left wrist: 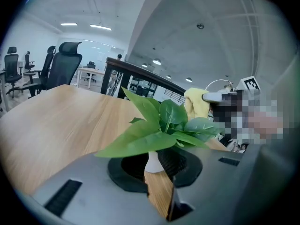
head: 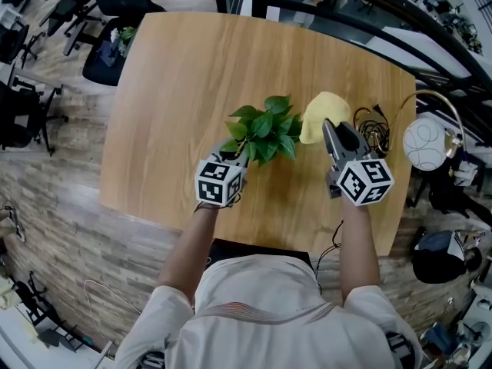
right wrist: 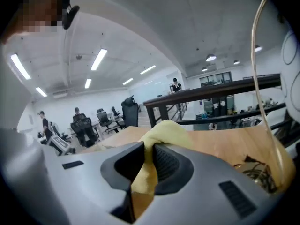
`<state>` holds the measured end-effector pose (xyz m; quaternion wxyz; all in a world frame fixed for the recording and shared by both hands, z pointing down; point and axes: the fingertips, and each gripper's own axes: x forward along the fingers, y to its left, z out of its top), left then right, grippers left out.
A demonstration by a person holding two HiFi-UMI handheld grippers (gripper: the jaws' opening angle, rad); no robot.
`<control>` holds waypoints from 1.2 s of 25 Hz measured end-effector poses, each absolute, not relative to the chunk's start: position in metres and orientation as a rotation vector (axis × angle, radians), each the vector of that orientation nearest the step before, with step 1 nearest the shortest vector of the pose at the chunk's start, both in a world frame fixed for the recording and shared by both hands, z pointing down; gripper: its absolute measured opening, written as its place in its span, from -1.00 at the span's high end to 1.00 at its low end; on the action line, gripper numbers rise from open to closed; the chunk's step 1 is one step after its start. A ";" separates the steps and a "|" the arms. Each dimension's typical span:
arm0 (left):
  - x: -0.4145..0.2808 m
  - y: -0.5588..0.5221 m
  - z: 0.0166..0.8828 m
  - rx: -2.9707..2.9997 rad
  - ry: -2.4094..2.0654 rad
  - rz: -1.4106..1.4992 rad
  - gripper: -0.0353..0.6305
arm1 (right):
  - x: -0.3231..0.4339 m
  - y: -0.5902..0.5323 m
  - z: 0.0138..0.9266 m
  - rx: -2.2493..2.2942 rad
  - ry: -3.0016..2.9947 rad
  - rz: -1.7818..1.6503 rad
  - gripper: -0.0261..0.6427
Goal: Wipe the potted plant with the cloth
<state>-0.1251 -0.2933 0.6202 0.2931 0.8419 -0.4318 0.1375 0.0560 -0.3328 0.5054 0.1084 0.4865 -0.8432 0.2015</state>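
Observation:
A small potted plant (head: 263, 126) with broad green leaves stands mid-table; its white pot (left wrist: 153, 162) sits between the jaws of my left gripper (head: 235, 157), which is shut on it. The leaves (left wrist: 161, 125) spread above the jaws in the left gripper view. My right gripper (head: 330, 131) holds a yellow cloth (head: 320, 115) just right of the plant, lifted off the table. In the right gripper view the cloth (right wrist: 154, 146) is pinched between the jaws and bulges out in front. From the left gripper view the cloth (left wrist: 197, 104) hangs beside the leaves.
The round wooden table (head: 192, 83) carries a tangle of black cables (head: 373, 129) at its right edge. A white lamp (head: 427, 141) stands off the right side. Office chairs (head: 115, 21) are beyond the far-left edge.

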 end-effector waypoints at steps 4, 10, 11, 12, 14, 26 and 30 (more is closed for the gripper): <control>-0.125 -0.293 0.621 2.245 -1.145 0.369 0.71 | 0.093 -0.339 0.528 1.532 -2.322 0.553 0.62; -0.126 -0.294 0.620 2.247 -1.146 0.366 0.71 | 0.084 -0.346 0.489 1.526 -2.424 0.429 0.62; -0.126 -0.294 0.620 2.248 -1.146 0.365 0.71 | 0.072 -0.350 0.479 1.480 -2.483 0.416 0.62; -0.126 -0.294 0.620 2.249 -1.145 0.364 0.71 | 0.058 -0.353 0.470 1.422 -2.545 0.409 0.62; -0.125 -0.294 0.620 2.250 -1.143 0.362 0.71 | 0.026 -0.357 0.452 1.279 -2.683 0.420 0.62; -0.123 -0.293 0.620 2.255 -1.143 0.364 0.71 | -0.023 -0.401 0.576 0.903 -2.392 0.440 0.62; -0.124 -0.295 0.618 2.261 -1.143 0.370 0.71 | 0.006 -0.406 0.596 0.966 -2.289 0.374 0.62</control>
